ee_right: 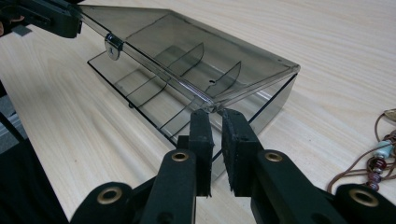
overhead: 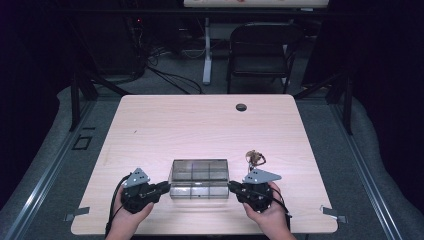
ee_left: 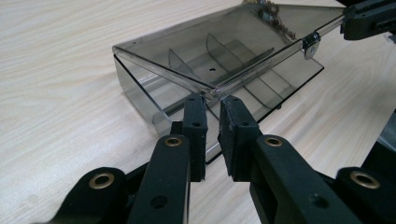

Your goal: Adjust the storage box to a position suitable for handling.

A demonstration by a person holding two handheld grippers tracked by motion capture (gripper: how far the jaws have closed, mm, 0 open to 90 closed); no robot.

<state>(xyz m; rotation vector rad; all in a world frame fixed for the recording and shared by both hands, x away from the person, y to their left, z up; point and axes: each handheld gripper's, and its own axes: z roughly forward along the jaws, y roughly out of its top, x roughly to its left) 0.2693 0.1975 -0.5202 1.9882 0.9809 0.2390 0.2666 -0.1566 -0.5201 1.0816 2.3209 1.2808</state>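
- My hands come in at the near edge of the table, one claw in each. My left gripper (overhead: 162,188) sits at the left end of the smoky clear box (overhead: 199,178), my right gripper (overhead: 233,187) at the right end, so the box is sandwiched between them.
- From the left gripper view, my left gripper (ee_left: 213,109) has its two black pads nearly together with just a thin slit between them, tips right at the front corner of the box (ee_left: 219,60) where the lid edge meets the wall. Can't tell for sure if it's actually nipping that edge or only touching it.
- Same deal in the right gripper view: right gripper (ee_right: 215,122) is narrowed to a slim gap, tips at the opposite front corner of the box (ee_right: 187,60).
- The box is tinted see-through plastic, flat and rectangular, with thin dividers making small compartments. The lid looks lifted a bit off the base, and there's a little shiny clasp (ee_left: 310,44) at the middle of its front edge.
- Just past my right gripper lies a beaded cord thing (overhead: 255,158), brownish string with small beads, right of the box and not touching it.
- The table (overhead: 200,125) is pale wood-grain laminate with a dark round hole (overhead: 241,107) near the far edge.
- Beyond that, a dark folding chair (overhead: 260,55) on grey floor.
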